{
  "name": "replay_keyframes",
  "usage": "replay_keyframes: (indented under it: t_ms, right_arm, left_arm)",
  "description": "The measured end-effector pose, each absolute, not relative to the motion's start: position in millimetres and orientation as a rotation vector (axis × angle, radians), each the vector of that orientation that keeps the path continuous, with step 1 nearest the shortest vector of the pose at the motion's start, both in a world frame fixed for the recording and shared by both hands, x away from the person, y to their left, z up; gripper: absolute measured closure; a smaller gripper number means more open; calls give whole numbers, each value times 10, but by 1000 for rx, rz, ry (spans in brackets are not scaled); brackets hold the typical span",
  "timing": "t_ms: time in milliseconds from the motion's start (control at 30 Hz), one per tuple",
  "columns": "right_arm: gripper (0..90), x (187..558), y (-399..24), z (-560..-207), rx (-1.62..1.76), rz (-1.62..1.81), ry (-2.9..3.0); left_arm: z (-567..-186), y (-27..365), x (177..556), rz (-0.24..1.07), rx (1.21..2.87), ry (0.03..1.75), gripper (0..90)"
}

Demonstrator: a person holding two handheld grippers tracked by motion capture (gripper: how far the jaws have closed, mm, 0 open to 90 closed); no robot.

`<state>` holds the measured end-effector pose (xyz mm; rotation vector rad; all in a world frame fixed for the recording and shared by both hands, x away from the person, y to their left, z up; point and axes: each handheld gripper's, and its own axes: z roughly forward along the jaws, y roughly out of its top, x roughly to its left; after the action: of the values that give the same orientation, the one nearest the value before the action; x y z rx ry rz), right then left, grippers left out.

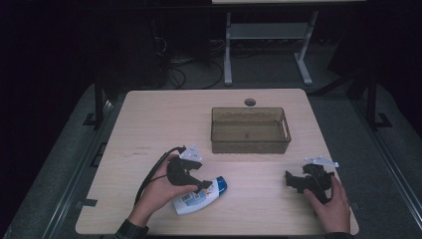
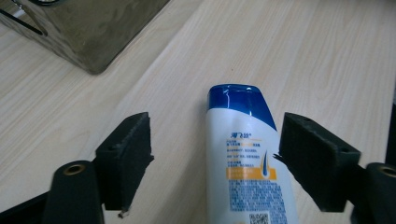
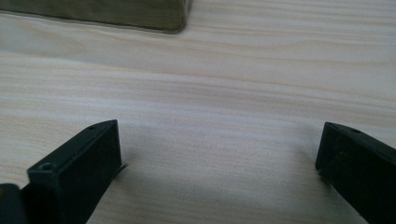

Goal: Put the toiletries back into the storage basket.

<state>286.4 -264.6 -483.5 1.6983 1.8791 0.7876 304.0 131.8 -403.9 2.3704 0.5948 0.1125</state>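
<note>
A white plastic shampoo bottle (image 1: 200, 196) with a glossy blue cap lies flat on the pale wood-grain table (image 1: 149, 119), near the front edge on the left side, its cap pointing toward the middle of the table. Its printed label carries an orange band and small print. The left gripper (image 1: 206, 187) sits over it: in the left gripper view the bottle (image 2: 247, 154) lies between the two blocky, matte black pads (image 2: 128, 156), which stand wide apart with clear gaps on both sides, pinching nothing. The right gripper (image 1: 293, 180) rests low at the front right of the table, well apart from the bottle; its black pads (image 3: 79, 163) are likewise spread, with bare tabletop between them.

By count: one bottle, one bin, two grippers, each in one hand. The bin (image 1: 250, 130) is a smoky, translucent rectangular plastic tub with rounded corners, standing toward the back right of centre. Just behind it is a round cable hole (image 1: 250, 102) in the tabletop.

The table has rounded corners and a smooth laminate finish. The room around is dark, with grey floor, loose cables (image 1: 191, 69) and the pale metal legs of another desk (image 1: 268, 45) behind.
</note>
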Motion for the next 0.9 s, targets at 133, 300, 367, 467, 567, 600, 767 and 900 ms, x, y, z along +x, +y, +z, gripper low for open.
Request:
replay_keyframes:
  t_ms: [133,300,367,467,567,600,767,900]
  right_arm:
    - [0,2864,-2646,-4835,1699,787,1879]
    - [0,2864,-2646,-4835,1699,788,1879]
    - [0,2864,-2646,-4835,1699,787,1879]
    - [0,2864,-2646,-4835,1698,787,1879]
    - [0,2864,-2646,-4835,1699,787,1879]
    - [0,2864,-2646,-4835,1699,787,1879]
    - [0,2864,-2646,-4835,1698,787,1879]
    - [0,2864,-2646,-4835,1699,788,1879]
  left_arm:
    - [-4066,1229,3020,112,2388,581,234]
    - [-4107,1126,3019,96,2420,573,222]
    - [-4117,1093,3023,93,2442,558,222]
    - [-4135,1030,3030,85,2464,553,222]
    - [-4165,967,3034,78,2483,565,222]
    - [-4184,937,3030,75,2487,584,222]
    - [-4241,876,3037,60,2536,594,222]
    - [-4279,828,3042,53,2556,592,222]
